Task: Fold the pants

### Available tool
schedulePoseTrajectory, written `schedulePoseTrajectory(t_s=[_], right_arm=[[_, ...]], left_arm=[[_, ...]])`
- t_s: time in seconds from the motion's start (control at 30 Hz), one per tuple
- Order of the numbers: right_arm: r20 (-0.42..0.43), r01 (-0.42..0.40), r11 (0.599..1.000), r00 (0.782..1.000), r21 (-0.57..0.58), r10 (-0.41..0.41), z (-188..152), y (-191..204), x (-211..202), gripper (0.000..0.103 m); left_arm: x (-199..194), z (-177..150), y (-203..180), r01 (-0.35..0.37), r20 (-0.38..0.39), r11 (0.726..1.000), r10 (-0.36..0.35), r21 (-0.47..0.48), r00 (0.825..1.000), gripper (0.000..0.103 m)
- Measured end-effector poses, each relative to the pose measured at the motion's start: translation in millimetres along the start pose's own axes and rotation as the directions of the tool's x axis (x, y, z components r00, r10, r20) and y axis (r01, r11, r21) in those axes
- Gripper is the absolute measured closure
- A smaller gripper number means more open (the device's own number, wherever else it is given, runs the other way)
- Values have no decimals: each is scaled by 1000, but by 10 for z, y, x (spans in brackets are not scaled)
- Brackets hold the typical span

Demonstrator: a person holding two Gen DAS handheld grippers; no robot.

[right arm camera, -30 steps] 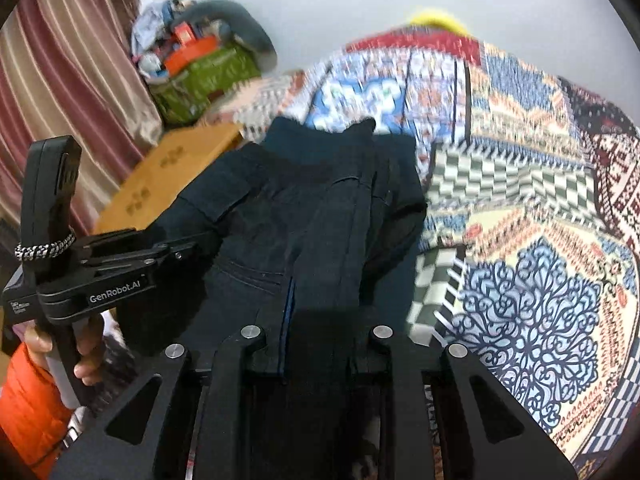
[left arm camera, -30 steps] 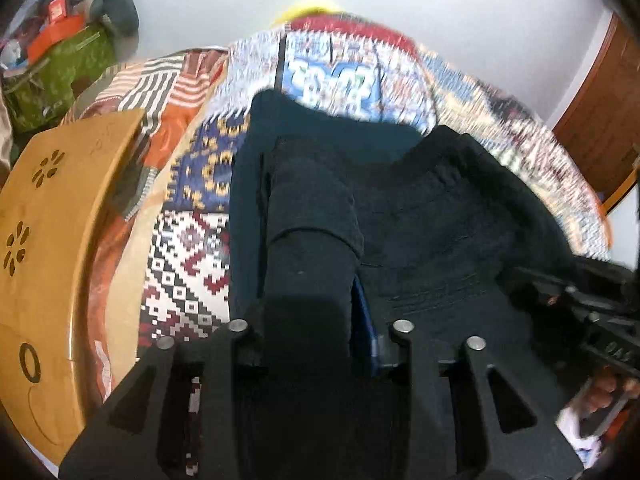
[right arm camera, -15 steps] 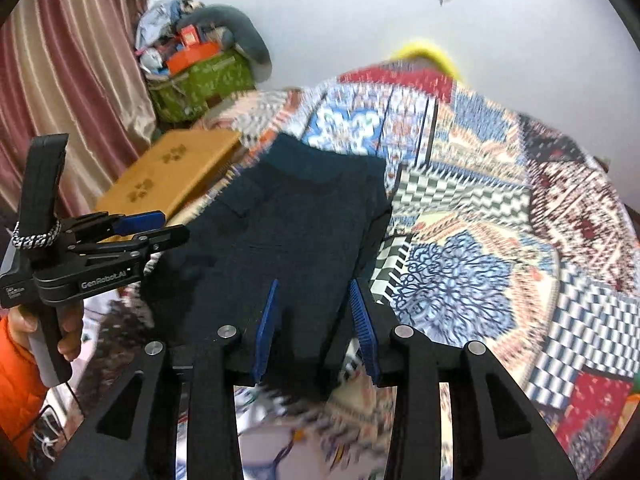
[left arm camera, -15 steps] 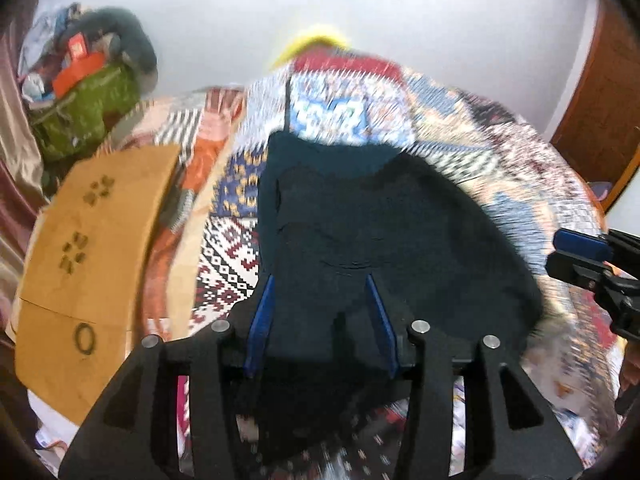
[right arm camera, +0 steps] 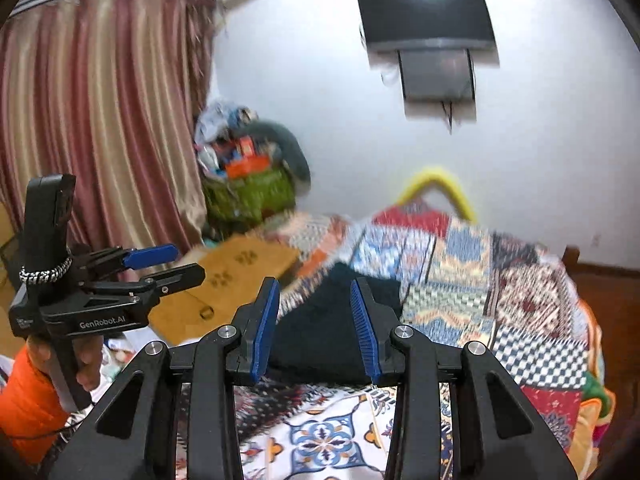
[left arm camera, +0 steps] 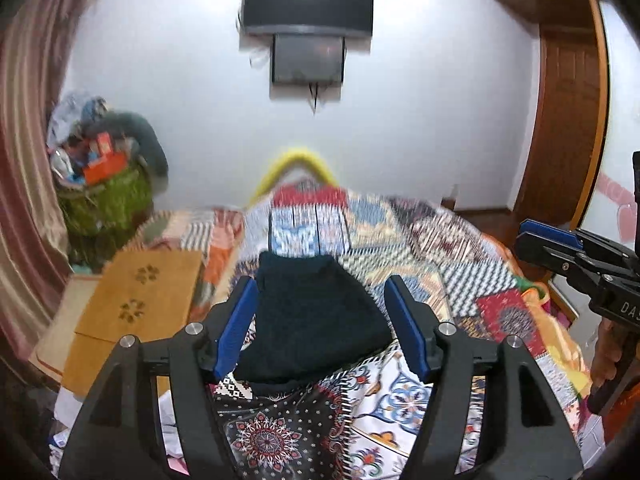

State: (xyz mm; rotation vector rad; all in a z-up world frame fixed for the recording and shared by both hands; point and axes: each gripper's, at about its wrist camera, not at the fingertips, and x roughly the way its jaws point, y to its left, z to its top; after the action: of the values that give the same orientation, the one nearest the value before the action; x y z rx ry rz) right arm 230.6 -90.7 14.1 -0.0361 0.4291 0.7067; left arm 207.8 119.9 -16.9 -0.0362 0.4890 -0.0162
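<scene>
The dark pants (left arm camera: 316, 320) lie folded in a compact block on the patchwork quilt (left arm camera: 460, 280), also visible in the right wrist view as pants (right arm camera: 320, 336). My left gripper (left arm camera: 322, 282) hangs above and short of them. Its jaws are opening and its blue pads (left arm camera: 236, 324) touch no cloth. My right gripper (right arm camera: 315, 286) is likewise raised, open, with nothing gripped. Each tool shows in the other's view: the right gripper (left arm camera: 520, 236) at the right edge, the left gripper (right arm camera: 188, 260) at the left, held by a hand with an orange sleeve.
A wooden board (left arm camera: 136, 304) lies left of the bed. Behind it stands a green bag (left arm camera: 104, 200) piled with clutter, by a striped curtain (right arm camera: 100, 120). A screen (left arm camera: 308, 0) hangs on the far wall, and a wooden door (left arm camera: 568, 120) is at the right.
Both grippers let go of the pants, rose and drew back from the bed. Their jaws widened. The pants now lie folded on the quilt, farther off.
</scene>
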Motion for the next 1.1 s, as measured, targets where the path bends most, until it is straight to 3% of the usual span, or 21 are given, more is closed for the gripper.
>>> schedulePoseTrajectory(t_s=[0.17,0.37,0.4,0.47,0.5,0.53,0.6,0.73,0.83,1.1], right_arm=[[119,-8,1000,993,-27,11,-10,249,-543,70],[195,15,998,981,-61,-3,-161,510,-897,70],[202,22,998,979,-59,-10,-190,533,-928,69],[207,36,998,978,-48,-25,-240,552,-949,56],[209,49,998,977,-43,-39,-260,559,-950,41],[216,66,997,975,-37,-57,-283,552,-946,32],[224,88,996,971,-27,-80,-312,557,-966,30],[219,115,993,970,-13,-109,-318,554,-1009,10],[235,145,989,963,-29,-134,-329,592,-1063,2],[231,152,988,962,-20,-143,-371,552,-1075,1]], left_arm=[[-766,-49,-266,-28,157,999,23,26,987,37],[-1308,-216,-445,-50,256,999,46,9,966,32],[-1377,-253,-454,-50,270,999,49,-2,962,27],[-1473,-312,-462,-46,293,999,49,-18,955,12],[-1515,-346,-465,-49,303,998,56,-29,951,5],[-1536,-366,-465,-55,308,998,63,-35,949,3],[-1555,-403,-469,-66,305,997,76,-41,949,1],[-1527,-425,-472,-86,291,996,93,-37,952,0],[-1511,-475,-490,-89,278,996,94,-28,956,0],[-1491,-555,-507,-85,275,996,91,-30,957,0]])
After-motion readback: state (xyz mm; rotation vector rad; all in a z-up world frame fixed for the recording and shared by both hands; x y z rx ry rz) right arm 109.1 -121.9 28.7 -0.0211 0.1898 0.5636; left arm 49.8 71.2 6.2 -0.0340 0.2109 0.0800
